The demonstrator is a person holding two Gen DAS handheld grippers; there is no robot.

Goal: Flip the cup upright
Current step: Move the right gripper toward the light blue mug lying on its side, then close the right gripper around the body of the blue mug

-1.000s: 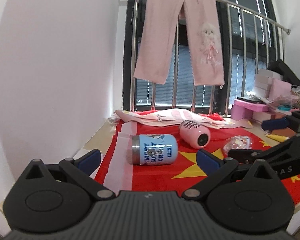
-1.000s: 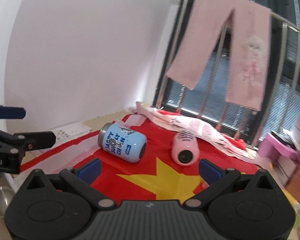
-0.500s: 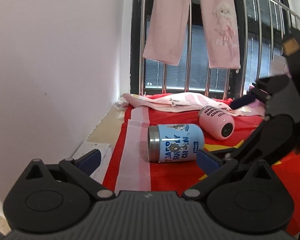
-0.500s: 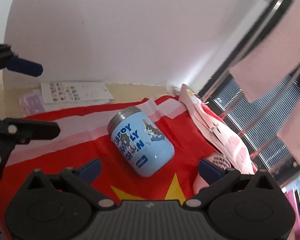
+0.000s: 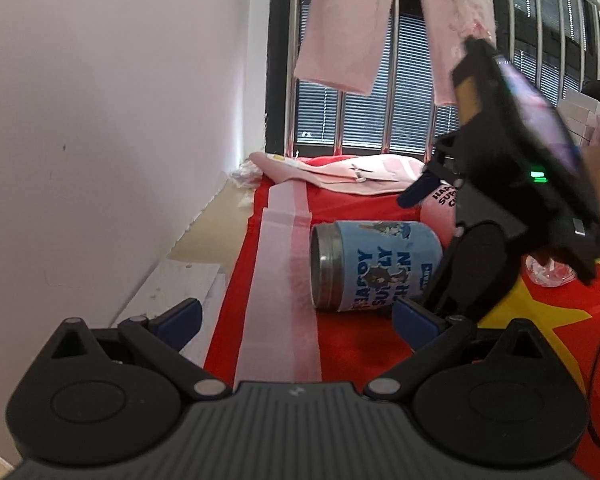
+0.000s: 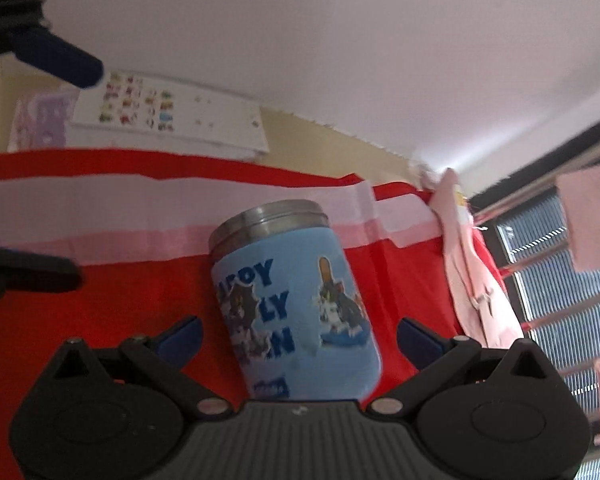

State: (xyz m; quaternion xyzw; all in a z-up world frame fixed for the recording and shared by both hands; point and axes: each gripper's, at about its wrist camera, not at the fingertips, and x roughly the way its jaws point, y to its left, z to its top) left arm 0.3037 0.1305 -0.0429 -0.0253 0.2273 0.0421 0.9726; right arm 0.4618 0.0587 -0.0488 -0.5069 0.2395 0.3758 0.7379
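Item: blue cartoon cup point(image 6: 296, 304) lying on its side on the red cloth point(image 6: 100, 300). Our right gripper point(image 6: 298, 334) straddles it, fingers spread, not gripping; our left gripper point(image 5: 296, 318) is also open. Next, we judge: close on the body, then tip the steel rim upward.

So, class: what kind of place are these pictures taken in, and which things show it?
Probably a home, likely a bedroom: pink child's trousers hang on a window railing, and a sticker sheet lies by the white wall.

home | pink trousers point(image 5: 388, 20) drying on window rail point(image 5: 292, 60) | sticker sheet point(image 6: 168, 116)
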